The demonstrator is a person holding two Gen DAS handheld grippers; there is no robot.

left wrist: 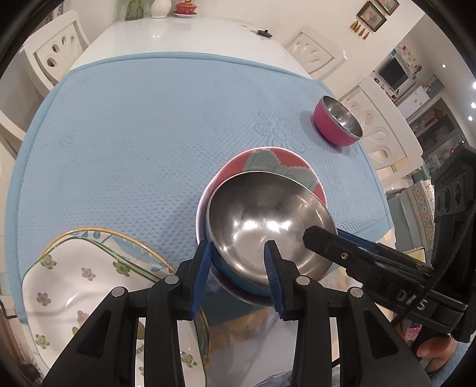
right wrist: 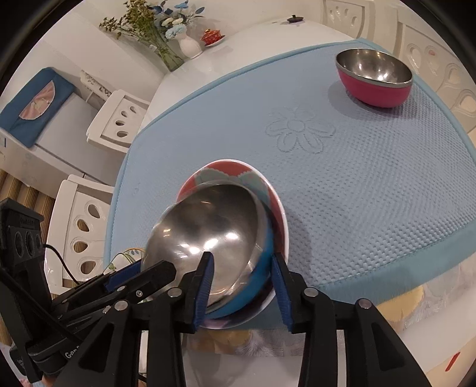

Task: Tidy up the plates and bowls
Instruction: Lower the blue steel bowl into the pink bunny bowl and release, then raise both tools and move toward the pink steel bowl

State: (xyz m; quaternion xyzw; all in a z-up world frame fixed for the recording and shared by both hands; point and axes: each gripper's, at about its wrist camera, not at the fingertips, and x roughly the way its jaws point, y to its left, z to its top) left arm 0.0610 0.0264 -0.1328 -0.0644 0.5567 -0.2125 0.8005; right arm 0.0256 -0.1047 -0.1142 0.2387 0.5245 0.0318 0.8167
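A steel bowl with a blue outside [left wrist: 267, 220] [right wrist: 208, 226] sits tilted inside a red patterned bowl [left wrist: 261, 160] [right wrist: 226, 171] on the blue mat [left wrist: 134, 134] [right wrist: 357, 178]. My left gripper [left wrist: 238, 262] straddles the near rim of the blue bowl, its jaws apart. My right gripper [right wrist: 242, 271] straddles the rim from the other side, also apart. A pink steel bowl [left wrist: 336, 122] [right wrist: 374, 77] stands at the mat's far right. Two floral plates [left wrist: 74, 282] lie stacked at the left front.
White chairs [left wrist: 56, 50] [right wrist: 116, 119] surround the white table [left wrist: 184, 35]. A vase of flowers [right wrist: 184, 38] and a red lidded cup [left wrist: 185, 7] [right wrist: 211, 36] stand at the far end, a small black lid [left wrist: 264, 32] beside them.
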